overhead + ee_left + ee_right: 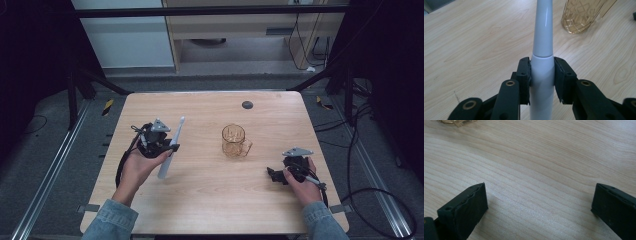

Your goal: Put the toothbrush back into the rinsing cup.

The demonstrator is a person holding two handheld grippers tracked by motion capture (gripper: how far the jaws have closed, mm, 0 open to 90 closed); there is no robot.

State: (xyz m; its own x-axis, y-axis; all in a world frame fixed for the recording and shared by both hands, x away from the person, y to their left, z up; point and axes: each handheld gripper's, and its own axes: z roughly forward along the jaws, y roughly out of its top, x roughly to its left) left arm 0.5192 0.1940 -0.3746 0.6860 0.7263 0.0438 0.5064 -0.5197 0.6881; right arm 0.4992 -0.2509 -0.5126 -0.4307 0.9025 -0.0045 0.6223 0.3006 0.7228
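Nearest to me, my right gripper [278, 175] rests on the worktop [215, 200] with its jaws spread wide and nothing between them. My left gripper [171, 146] pinches the white electric toothbrush [170, 150] at its thick handle, just below the seam, and holds it above the worktop. The body is smooth and round, so I judge it could slip or rotate between the pads if I tilt it fast. Its long axis runs away from me, the thin brush end pointing to the far edge. Farther right stands the amber glass mug [234, 141]; a careless swing could knock it over.
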